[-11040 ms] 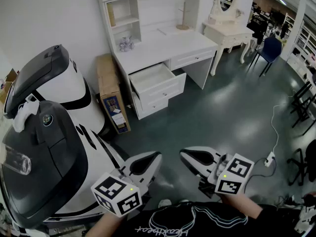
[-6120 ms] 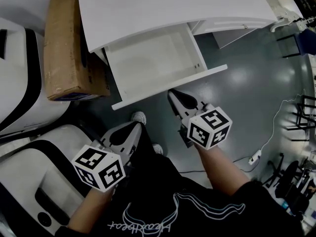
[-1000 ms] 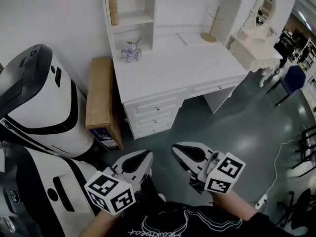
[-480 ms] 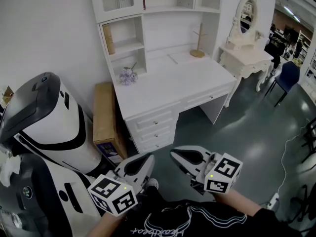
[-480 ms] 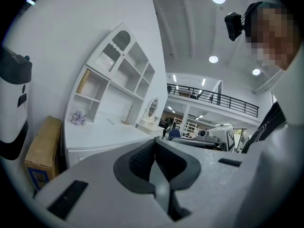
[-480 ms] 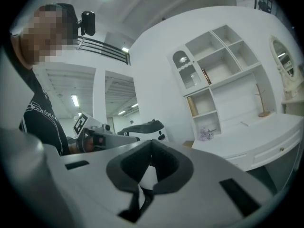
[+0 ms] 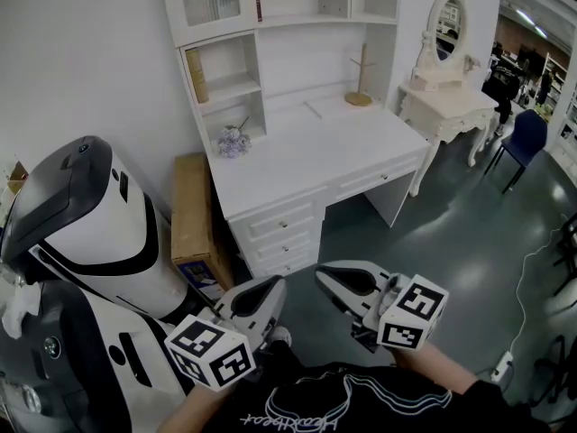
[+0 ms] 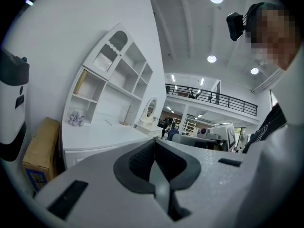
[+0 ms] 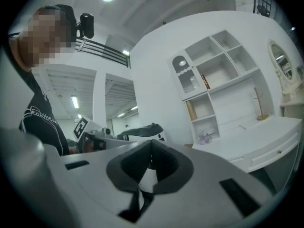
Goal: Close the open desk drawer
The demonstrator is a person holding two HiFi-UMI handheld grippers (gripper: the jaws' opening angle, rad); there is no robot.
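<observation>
- The top white desk drawer (image 7: pixel 270 217) sits flush in the white wooden desk (image 7: pixel 306 147), at 12 o'clock from the two grippers. Its long axis follows the desk's front edge, running from about 8 o'clock to 2 o'clock in the head view, and its face points toward 5 o'clock.
- I count three stacked drawers in that pedestal, each with one small knob, and one wide shallow drawer (image 7: pixel 379 177) under the desktop at their 2 o'clock. All four are pushed in.
- One brown cardboard box (image 7: pixel 192 210) leans just beside the desk at 9 o'clock, between it and a big black-and-white machine (image 7: pixel 86 215).
- One small bunch of purple flowers (image 7: pixel 233 141) stands on the desktop.
- The left gripper (image 7: pixel 273 284) is clenched on nothing, its dark pads pressed together (image 8: pixel 154 146), well short of the desk.
- The right gripper (image 7: pixel 325 274) is clenched too and empty (image 9: pixel 151 146).
</observation>
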